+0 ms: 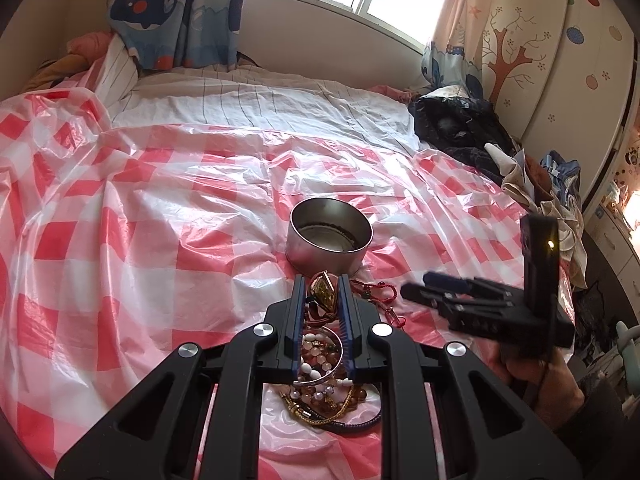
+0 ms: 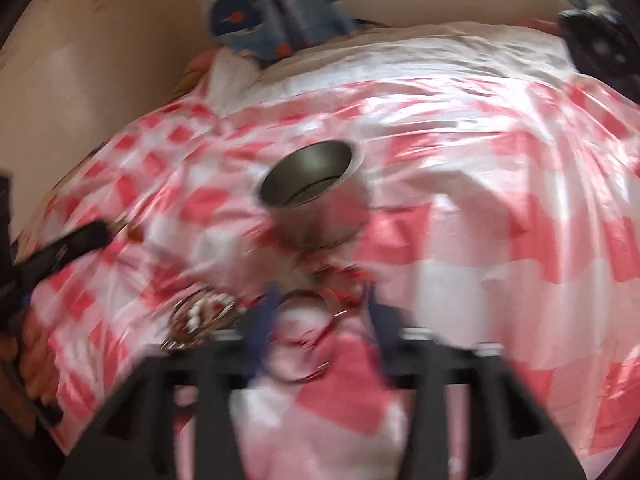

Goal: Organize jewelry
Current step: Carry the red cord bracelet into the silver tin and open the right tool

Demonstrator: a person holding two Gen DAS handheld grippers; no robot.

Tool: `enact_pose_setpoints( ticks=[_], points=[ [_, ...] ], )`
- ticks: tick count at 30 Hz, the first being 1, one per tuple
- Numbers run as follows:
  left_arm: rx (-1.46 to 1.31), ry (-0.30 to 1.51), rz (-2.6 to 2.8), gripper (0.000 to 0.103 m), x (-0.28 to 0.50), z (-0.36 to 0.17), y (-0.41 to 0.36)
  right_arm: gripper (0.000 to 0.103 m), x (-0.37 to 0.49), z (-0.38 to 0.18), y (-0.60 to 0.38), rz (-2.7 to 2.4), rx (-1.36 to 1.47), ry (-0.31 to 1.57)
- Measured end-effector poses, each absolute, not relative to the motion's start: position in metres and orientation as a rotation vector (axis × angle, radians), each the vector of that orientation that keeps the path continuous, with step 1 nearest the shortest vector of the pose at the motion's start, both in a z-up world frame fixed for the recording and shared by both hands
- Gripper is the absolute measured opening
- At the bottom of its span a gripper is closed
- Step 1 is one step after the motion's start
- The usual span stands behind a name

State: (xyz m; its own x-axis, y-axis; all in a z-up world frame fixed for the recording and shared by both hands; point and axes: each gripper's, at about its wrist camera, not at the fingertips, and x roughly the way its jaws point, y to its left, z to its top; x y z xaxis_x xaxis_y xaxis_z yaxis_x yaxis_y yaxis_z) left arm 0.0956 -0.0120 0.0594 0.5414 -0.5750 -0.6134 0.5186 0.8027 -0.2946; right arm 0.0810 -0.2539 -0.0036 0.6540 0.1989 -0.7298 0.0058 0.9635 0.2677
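A red-and-white checked plastic sheet (image 1: 120, 208) covers a bed, and a round, open, silver metal tin (image 1: 329, 235) stands upright on it. Just in front of the tin lies a heap of mixed jewelry (image 1: 324, 394): pale and amber bead strings, a gold chain and a dark cord.

The left gripper (image 1: 322, 300) points down over this heap, its blue-padded jaws nearly closed on a gold-and-amber pendant piece (image 1: 323, 290) pinched at their tips, with its brown cord trailing below between them. A wide silver bangle (image 1: 320, 362) (bright inner face showing) sits lower down between the two fingers; whether it is touched, I cannot tell. A red beaded cord (image 1: 374, 294) lies on the sheet just right of the tips.

The right gripper (image 2: 320, 300), held by a hand (image 1: 536, 372), hangs above the sheet to the right of the heap. Its own view is blurred, yet the jaws stand well apart, and thin wire hoops (image 2: 308, 340) lie on the sheet between them, ungripped.
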Motion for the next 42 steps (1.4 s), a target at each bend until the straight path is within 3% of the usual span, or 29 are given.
enact_pose_setpoints(
  ticks=[3, 5, 6, 7, 19, 26, 28, 29, 30, 31, 33, 42],
  points=[
    [-0.072, 0.754, -0.656, 0.014, 0.097, 0.060, -0.014, 0.061, 0.104, -0.018, -0.249, 0.055, 0.166, 0.926],
    [-0.068, 0.754, -0.658, 0.014, 0.097, 0.061, -0.017, 0.019, 0.116, -0.038, -0.246, 0.097, 0.173, 1.017],
    [-0.066, 0.754, -0.659, 0.014, 0.099, 0.061, -0.018, 0.006, 0.115, -0.039, -0.245, 0.114, 0.185, 1.023],
    [-0.069, 0.755, -0.663, 0.014, 0.100, 0.062, -0.019, 0.004, 0.112, -0.034, -0.245, 0.142, 0.198, 1.002],
    [-0.021, 0.699, -0.683, 0.014, 0.141, 0.080, -0.066, 0.004, 0.106, 0.047, -0.277, 0.237, 0.418, 0.709],
    [0.024, 0.721, -0.683, 0.015, 0.177, 0.065, -0.103, 0.005, 0.136, 0.049, -0.272, 0.226, 0.395, 0.712],
    [0.067, 0.796, -0.690, 0.023, 0.190, 0.048, -0.114, 0.006, 0.152, 0.041, -0.261, 0.216, 0.345, 0.754],
    [0.090, 0.820, -0.675, 0.027, 0.194, 0.041, -0.117, 0.009, 0.162, 0.031, -0.255, 0.208, 0.313, 0.799],
    [0.107, 0.829, -0.655, 0.033, 0.194, 0.035, -0.117, 0.030, 0.168, 0.023, -0.251, 0.190, 0.290, 0.829],
    [0.111, 0.833, -0.646, 0.037, 0.192, 0.034, -0.115, 0.041, 0.170, 0.018, -0.250, 0.158, 0.269, 0.837],
    [0.112, 0.824, -0.632, 0.043, 0.187, 0.035, -0.106, 0.041, 0.163, 0.017, -0.253, 0.143, 0.265, 0.827],
    [0.075, 0.901, -0.564, 0.044, 0.137, 0.030, -0.045, 0.043, 0.082, 0.005, -0.276, 0.163, 0.338, 0.869]
  ],
)
